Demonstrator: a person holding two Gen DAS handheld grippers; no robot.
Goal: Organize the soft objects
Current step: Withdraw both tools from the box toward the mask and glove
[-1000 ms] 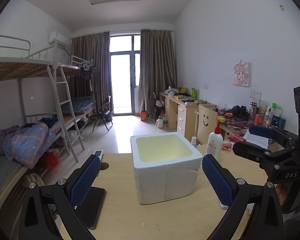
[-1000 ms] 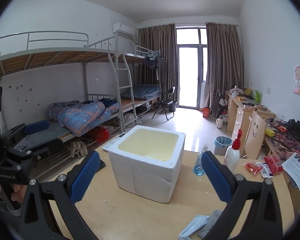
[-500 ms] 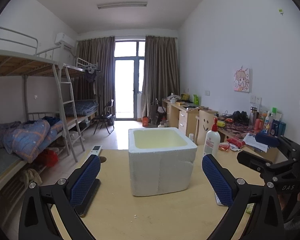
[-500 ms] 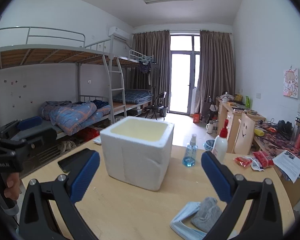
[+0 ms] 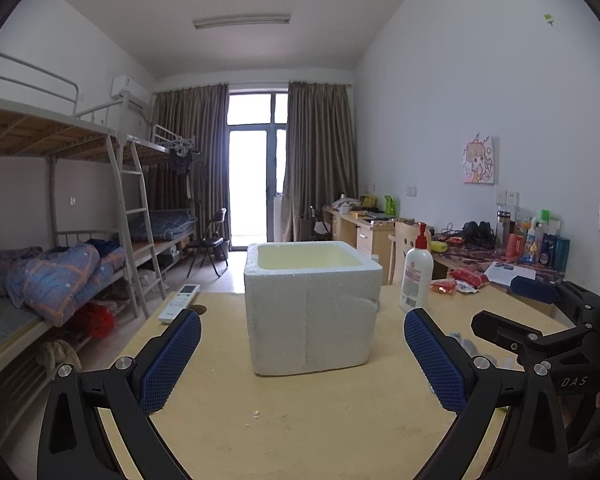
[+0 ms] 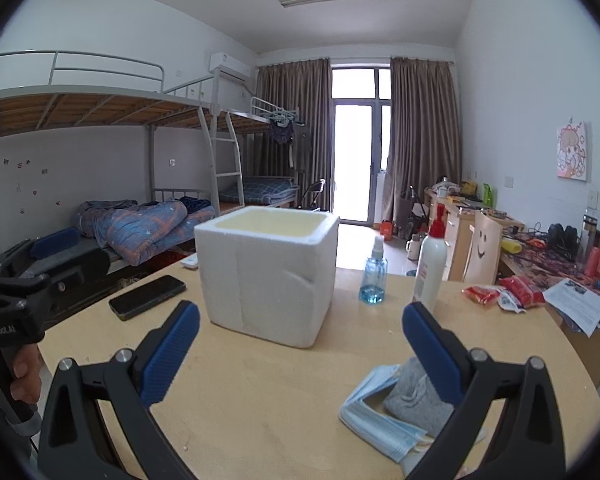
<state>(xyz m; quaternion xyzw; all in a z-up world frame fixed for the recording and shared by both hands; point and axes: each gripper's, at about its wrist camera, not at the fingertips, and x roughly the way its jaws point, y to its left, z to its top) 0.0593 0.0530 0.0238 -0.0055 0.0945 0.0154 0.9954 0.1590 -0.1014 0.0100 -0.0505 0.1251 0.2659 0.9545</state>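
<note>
A white foam box [image 5: 312, 304] with an open top stands on the round wooden table [image 5: 300, 432]; it also shows in the right wrist view [image 6: 268, 272]. A light blue face mask [image 6: 376, 412] and a grey cloth pouch [image 6: 416, 396] lie on the table at the right, just behind my right gripper's right finger. My left gripper [image 5: 302, 356] is open and empty, short of the box. My right gripper [image 6: 300, 348] is open and empty, low over the table, short of the box. The other gripper appears at the right edge of the left wrist view [image 5: 540, 344].
A white lotion bottle [image 6: 430, 268] and a small blue spray bottle [image 6: 374, 276] stand right of the box. A black phone [image 6: 148, 296] and a white remote [image 5: 179, 303] lie to the left. Red snack packets [image 6: 500, 294] lie at the right. Bunk beds stand beyond the table.
Both grippers have dropped lower and pulled back from the box, which now appears more from the side. The mask and pouch have come into the right wrist view.
</note>
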